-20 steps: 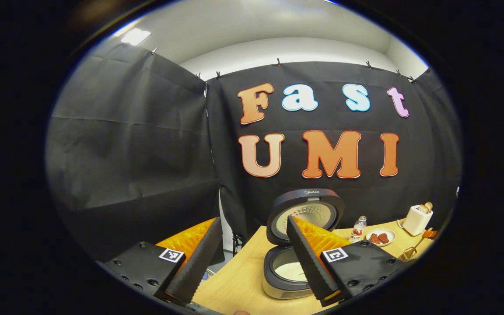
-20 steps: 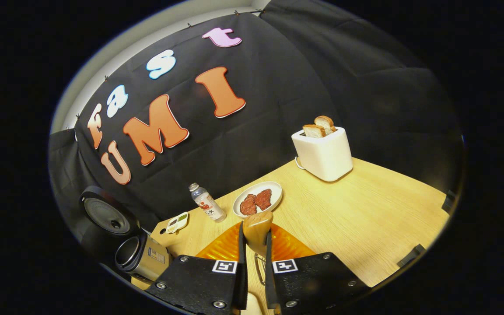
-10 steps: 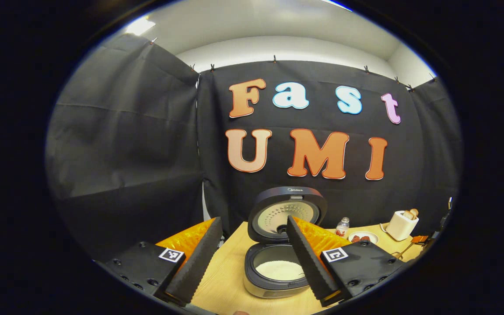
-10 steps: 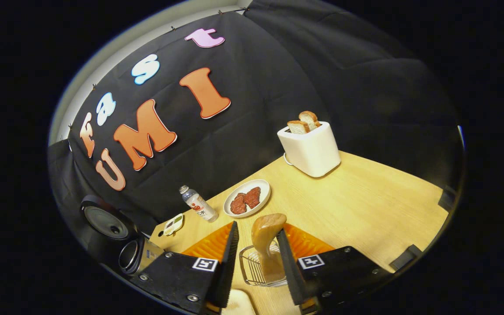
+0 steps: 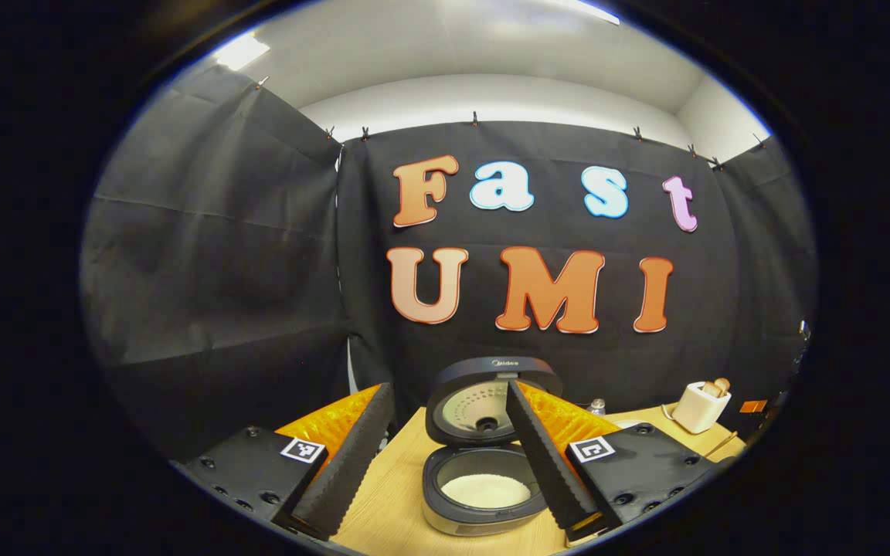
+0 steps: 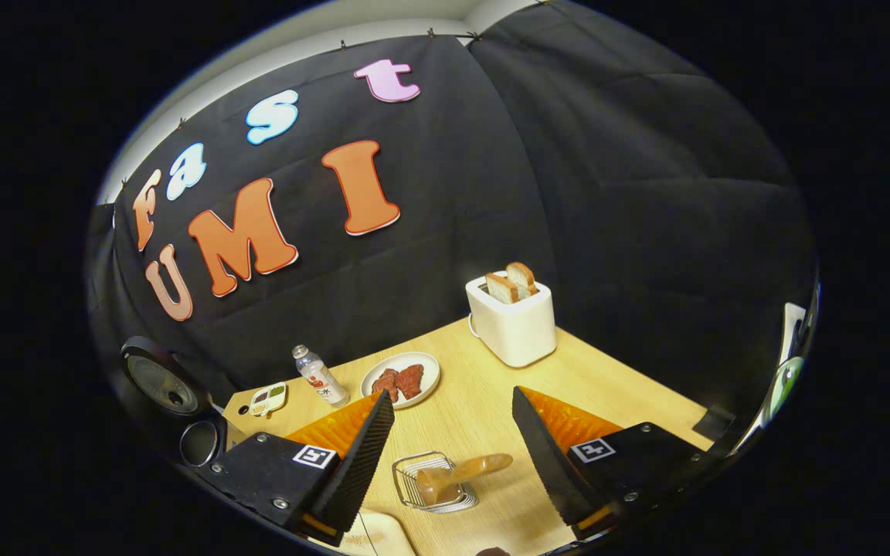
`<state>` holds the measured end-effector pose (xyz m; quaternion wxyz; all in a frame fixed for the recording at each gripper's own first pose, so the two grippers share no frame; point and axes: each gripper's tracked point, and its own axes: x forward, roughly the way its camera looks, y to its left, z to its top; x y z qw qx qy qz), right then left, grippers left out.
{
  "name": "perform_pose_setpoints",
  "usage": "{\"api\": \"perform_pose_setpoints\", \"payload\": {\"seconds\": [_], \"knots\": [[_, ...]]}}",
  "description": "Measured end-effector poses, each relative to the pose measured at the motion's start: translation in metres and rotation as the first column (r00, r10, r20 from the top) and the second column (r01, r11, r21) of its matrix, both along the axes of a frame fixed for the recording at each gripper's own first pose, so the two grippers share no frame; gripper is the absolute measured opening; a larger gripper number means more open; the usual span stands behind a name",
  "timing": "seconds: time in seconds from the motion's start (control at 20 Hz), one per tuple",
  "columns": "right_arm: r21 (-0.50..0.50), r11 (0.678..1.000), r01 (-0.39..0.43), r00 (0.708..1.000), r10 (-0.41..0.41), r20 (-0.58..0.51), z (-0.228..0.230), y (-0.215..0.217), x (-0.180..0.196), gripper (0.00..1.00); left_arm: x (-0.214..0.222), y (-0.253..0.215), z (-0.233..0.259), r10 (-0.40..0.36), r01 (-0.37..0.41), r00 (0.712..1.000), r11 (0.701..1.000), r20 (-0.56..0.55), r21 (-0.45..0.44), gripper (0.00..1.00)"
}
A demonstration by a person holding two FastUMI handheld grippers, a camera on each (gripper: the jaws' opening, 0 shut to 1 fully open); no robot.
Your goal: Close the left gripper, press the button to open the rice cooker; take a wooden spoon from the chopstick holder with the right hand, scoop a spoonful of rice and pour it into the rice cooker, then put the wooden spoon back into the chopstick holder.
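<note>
The right gripper point(image 6: 449, 440) has its jaws spread wide above the wire holder point(image 6: 433, 483), where the spoon point(image 6: 464, 469) leans. Past them on the worktop point(image 6: 607, 386) sit a plate point(image 6: 401, 376), bottle point(image 6: 320, 378) and toaster point(image 6: 513, 320). The left gripper point(image 5: 445, 444) is spread too, by the open cooker point(image 5: 484, 455).

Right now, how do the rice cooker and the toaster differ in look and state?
The rice cooker is round, dark-rimmed, and stands with its lid up, white rice showing in its pot; the toaster is a white, boxy block. The rice cooker's load lies low inside, while the toaster's two bread slices stick up out of its top. Both stand on the wooden table.
</note>
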<state>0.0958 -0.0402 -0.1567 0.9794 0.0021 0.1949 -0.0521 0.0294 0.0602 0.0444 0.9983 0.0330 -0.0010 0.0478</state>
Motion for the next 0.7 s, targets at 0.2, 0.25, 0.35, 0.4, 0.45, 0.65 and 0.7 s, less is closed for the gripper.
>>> {"api": "perform_pose_setpoints", "payload": {"seconds": [0.2,0.25,0.35,0.4,0.45,0.65,0.7], "knots": [[-0.131,0.99,-0.046,0.997,0.054,0.059,0.068,0.022,-0.01,0.95,0.013,0.007,0.026,0.008,-0.008,1.0,1.0,0.027,-0.007,0.98],[-0.159,0.986,-0.057,0.995,0.07,0.077,0.086,0.031,-0.013,0.94,0.021,0.005,0.034,0.002,-0.002,1.0,1.0,0.03,-0.01,0.98],[-0.188,0.979,-0.077,0.989,0.099,0.109,0.117,0.049,-0.019,0.95,0.038,0.001,0.045,-0.017,0.017,1.0,1.0,0.023,-0.017,0.99],[-0.191,0.978,-0.087,0.986,0.112,0.121,0.129,0.059,-0.022,0.95,0.047,-0.003,0.05,-0.027,0.027,1.0,0.999,0.015,-0.02,0.99],[-0.185,0.978,-0.099,0.983,0.125,0.135,0.141,0.068,-0.025,0.95,0.057,-0.007,0.054,-0.041,0.041,0.999,0.999,0.006,-0.023,0.99],[-0.171,0.975,-0.143,0.97,0.173,0.173,0.173,0.099,-0.04,0.95,0.108,-0.023,0.075,-0.076,0.076,0.997,0.997,-0.013,-0.004,1.0],[-0.175,0.972,-0.155,0.967,0.186,0.175,0.178,0.105,-0.042,0.95,0.123,-0.026,0.079,-0.081,0.081,0.997,0.997,-0.016,-0.004,1.0]]}}
